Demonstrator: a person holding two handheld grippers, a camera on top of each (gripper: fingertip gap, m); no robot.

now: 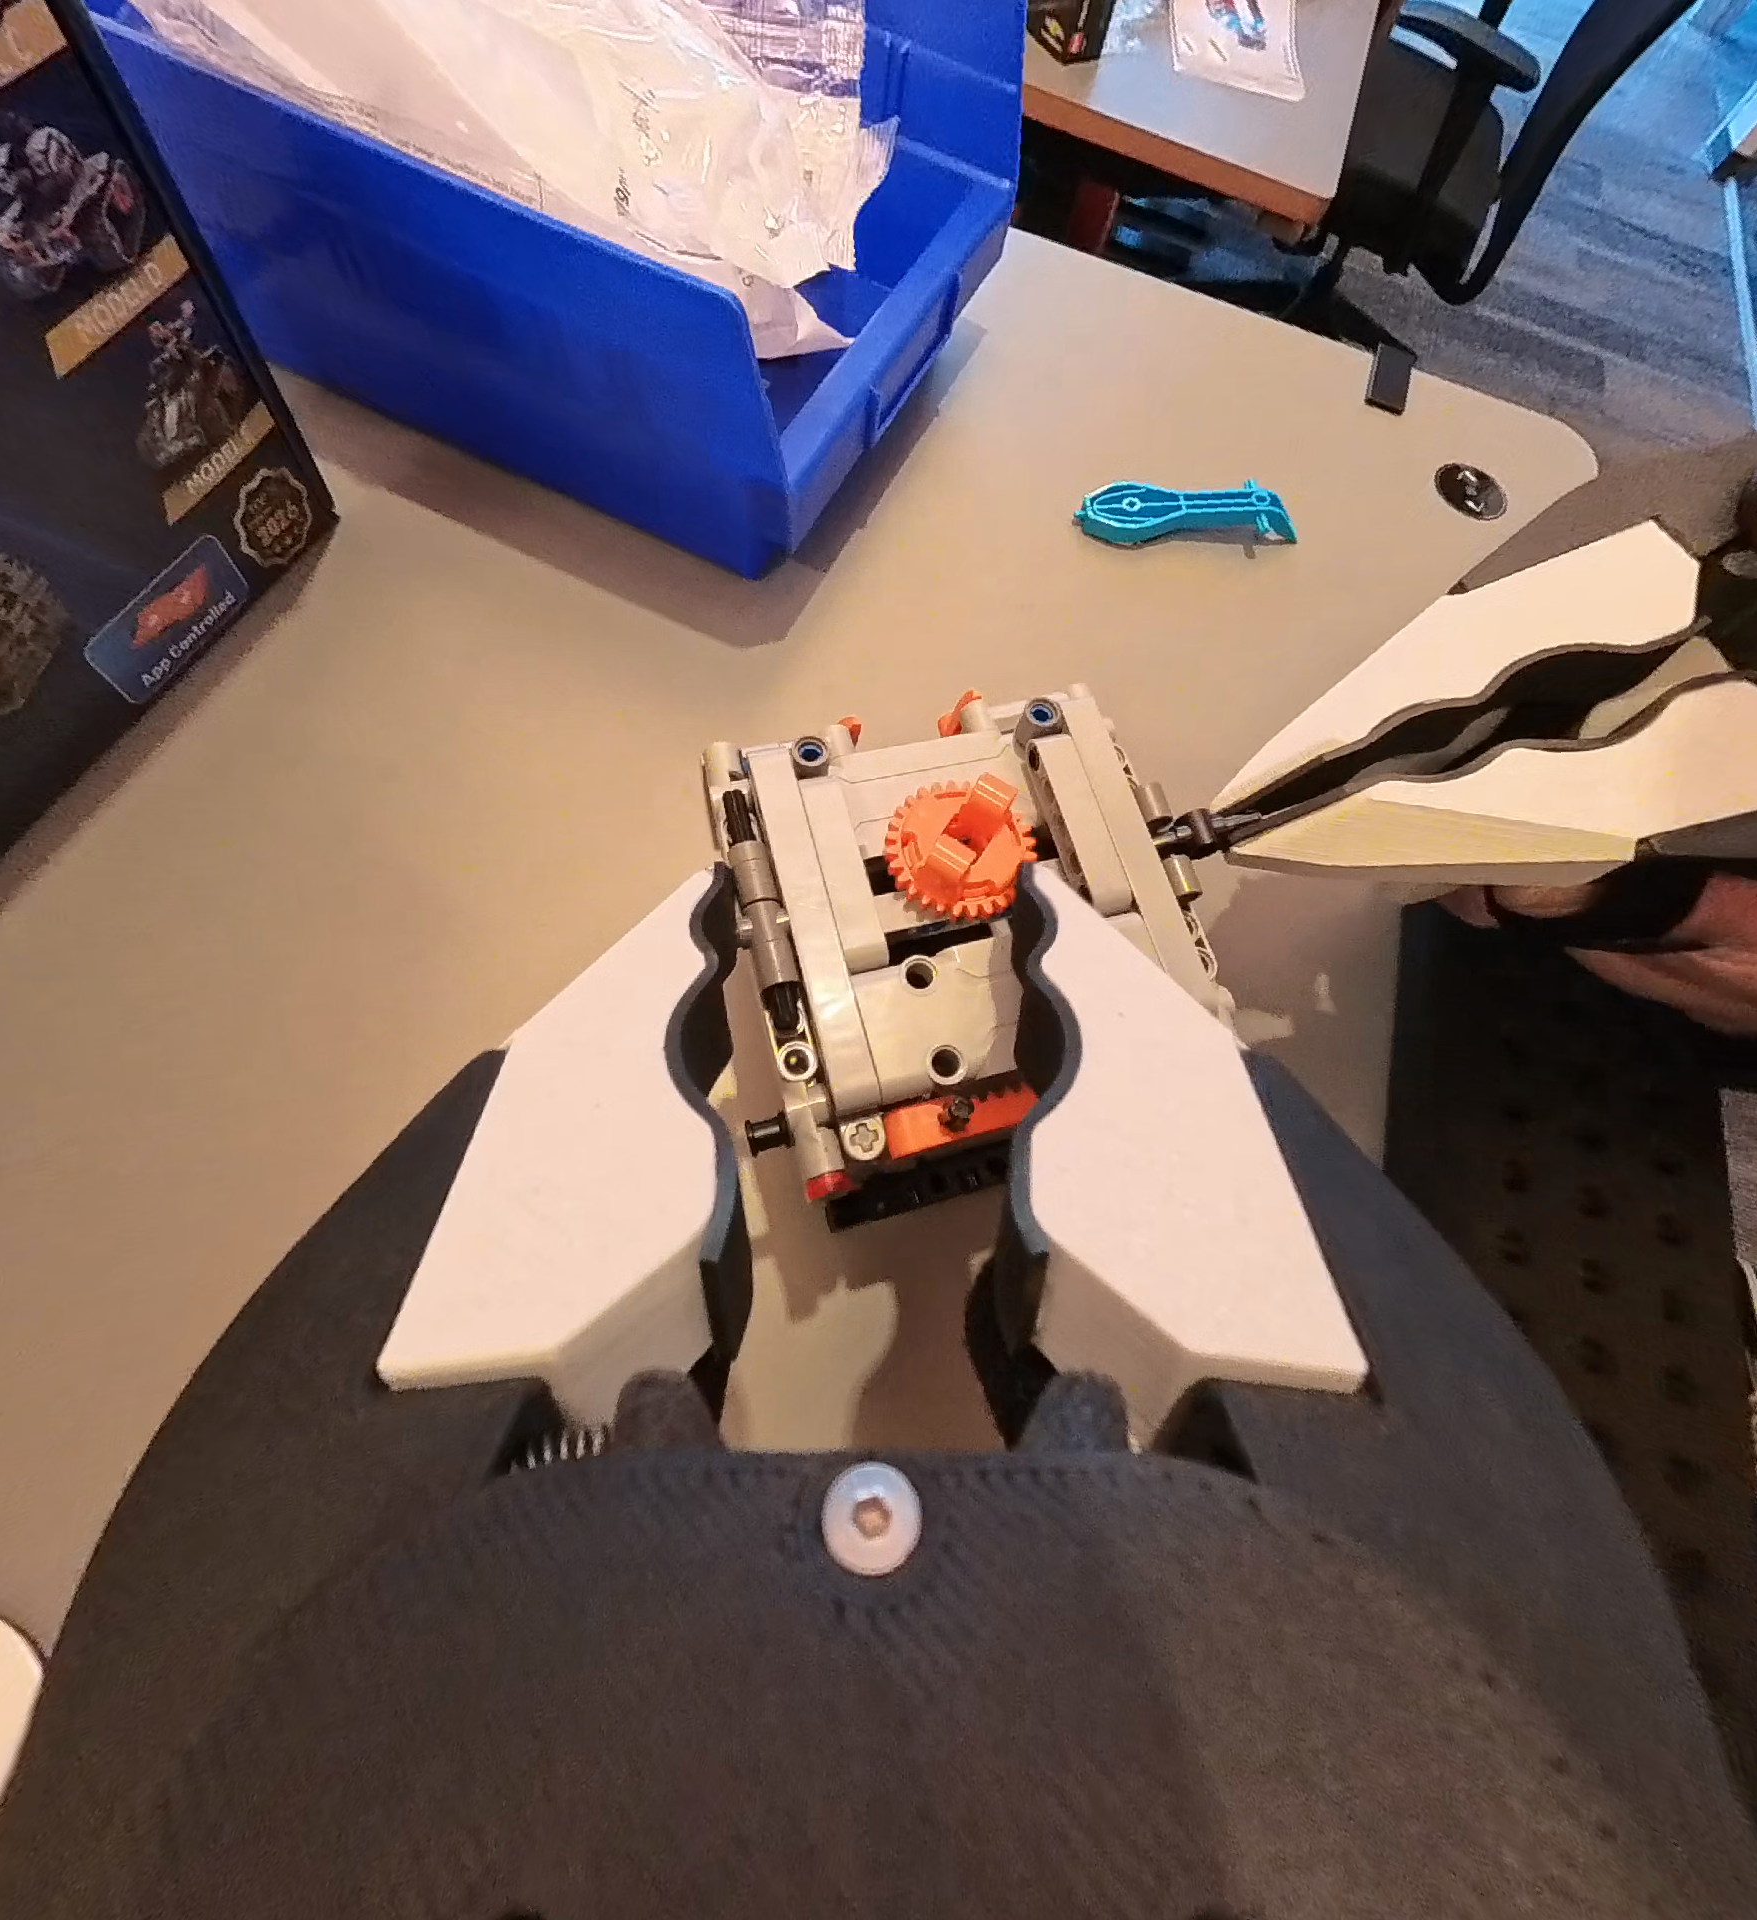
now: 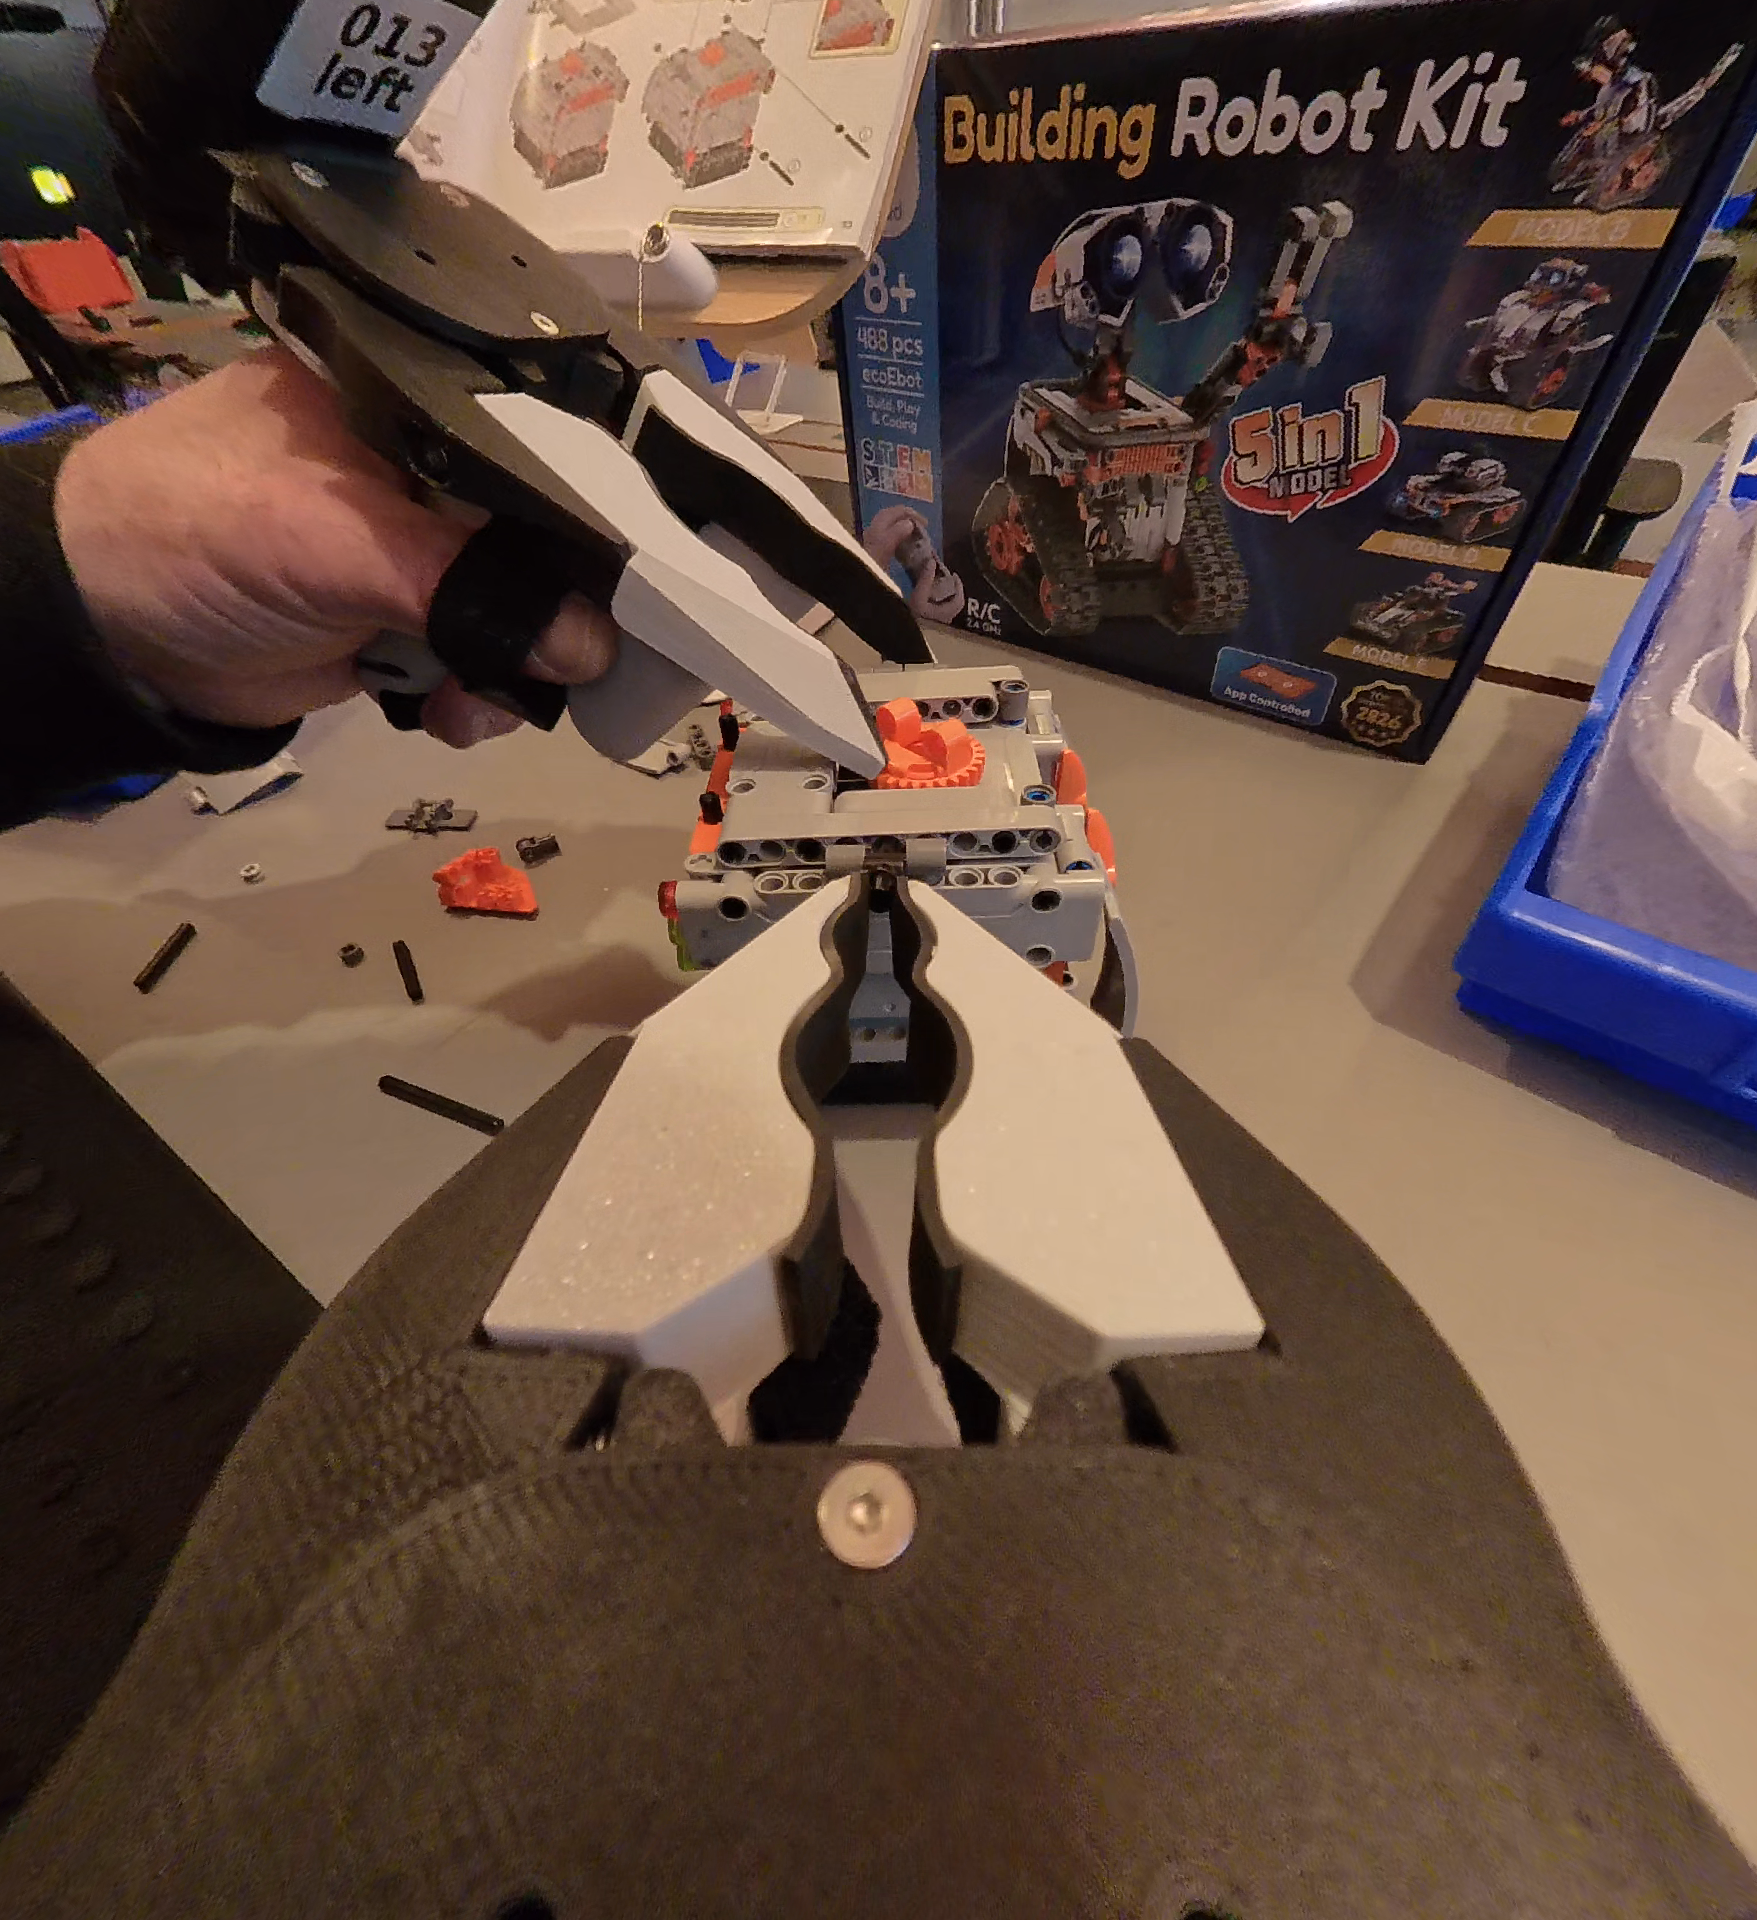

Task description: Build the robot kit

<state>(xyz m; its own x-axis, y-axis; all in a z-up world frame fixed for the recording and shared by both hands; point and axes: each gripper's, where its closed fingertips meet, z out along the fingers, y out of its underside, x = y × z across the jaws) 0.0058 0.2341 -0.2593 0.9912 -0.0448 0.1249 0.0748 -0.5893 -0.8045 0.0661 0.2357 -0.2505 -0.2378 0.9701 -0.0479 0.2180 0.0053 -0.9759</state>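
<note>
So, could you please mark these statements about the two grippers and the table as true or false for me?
1. The left gripper has its jaws around the grey and orange brick assembly. True.
2. The right gripper is wide open and holds nothing. False: its jaws are shut on a small dark pin at the assembly's side.
3. The orange gear sits on top of the assembly. True.
4. The blue bin is empty. False: it holds clear plastic bags.
5. A teal tool lies on the table, apart from the assembly. True.
6. The kit box lies flat. False: it stands upright behind the assembly.
</note>
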